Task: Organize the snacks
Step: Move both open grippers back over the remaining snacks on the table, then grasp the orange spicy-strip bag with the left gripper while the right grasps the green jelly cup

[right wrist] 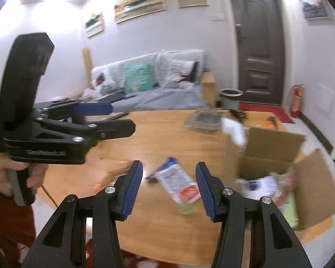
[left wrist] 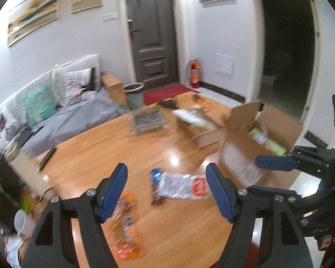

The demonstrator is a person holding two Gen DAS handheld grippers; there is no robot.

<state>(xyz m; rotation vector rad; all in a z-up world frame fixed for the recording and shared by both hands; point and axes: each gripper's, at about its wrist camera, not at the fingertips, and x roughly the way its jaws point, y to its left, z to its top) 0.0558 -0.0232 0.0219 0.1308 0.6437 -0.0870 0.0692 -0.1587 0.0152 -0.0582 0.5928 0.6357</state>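
Observation:
Three snacks lie on the wooden table [left wrist: 89,156]: a white and red packet [left wrist: 183,185] [right wrist: 178,183], a dark bar with a blue end [left wrist: 156,185] [right wrist: 165,165], and an orange packet [left wrist: 125,225] [right wrist: 114,174]. An open cardboard box [left wrist: 256,143] [right wrist: 285,178] at the right holds several snacks. My left gripper [left wrist: 167,178] is open and empty above the packets; it also shows in the right wrist view [right wrist: 105,116]. My right gripper [right wrist: 168,174] is open and empty above the white packet; one of its fingers [left wrist: 277,163] shows by the box.
A second, smaller open box [left wrist: 201,129] and a clear plastic bag [left wrist: 148,120] lie farther back on the table. A remote [left wrist: 47,158] lies at the left edge, a white mug [left wrist: 22,223] below it. A sofa, bin and door stand behind.

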